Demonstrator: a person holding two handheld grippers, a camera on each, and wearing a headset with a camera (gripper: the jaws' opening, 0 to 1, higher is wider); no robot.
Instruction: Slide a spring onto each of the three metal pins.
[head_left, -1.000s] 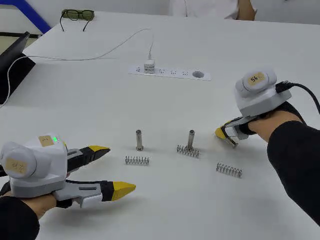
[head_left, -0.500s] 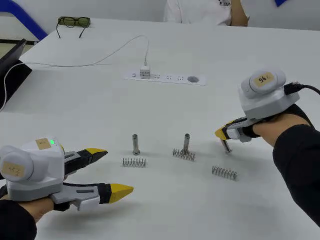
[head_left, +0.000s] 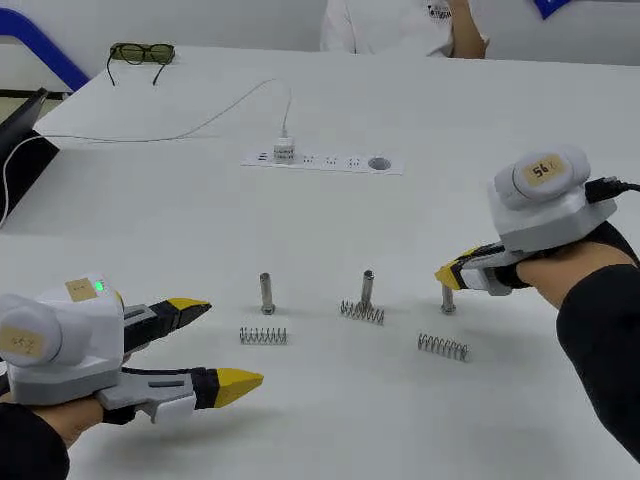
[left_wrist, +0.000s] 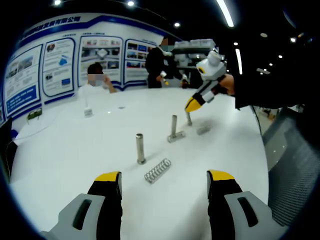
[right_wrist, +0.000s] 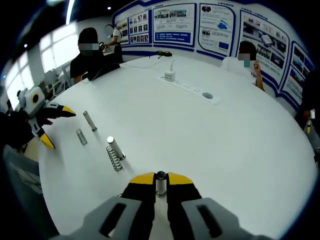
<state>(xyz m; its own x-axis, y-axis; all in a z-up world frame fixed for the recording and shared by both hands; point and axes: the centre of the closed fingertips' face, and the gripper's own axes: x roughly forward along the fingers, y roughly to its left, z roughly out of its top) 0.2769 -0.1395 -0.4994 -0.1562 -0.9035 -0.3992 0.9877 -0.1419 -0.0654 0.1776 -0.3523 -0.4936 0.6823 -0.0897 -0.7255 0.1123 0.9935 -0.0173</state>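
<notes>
Right gripper (head_left: 443, 272) pinches the pin (head_left: 448, 300) upright, left gripper (head_left: 230, 342) gapes wide; a jerky release could topple it onto the nearby spring (head_left: 443, 347).

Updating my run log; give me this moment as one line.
right claw: shut on third pin, upright on table | left claw: open, empty | two other pins: upright, bare | three springs: lying on table

We see three metal pins (head_left: 266, 293) (head_left: 367, 288) upright, the rightmost pin (head_left: 448, 299) clamped by the right gripper (head_left: 447, 274). Three springs (head_left: 263, 336) (head_left: 361, 313) (head_left: 442, 347) lie flat just before them.
</notes>
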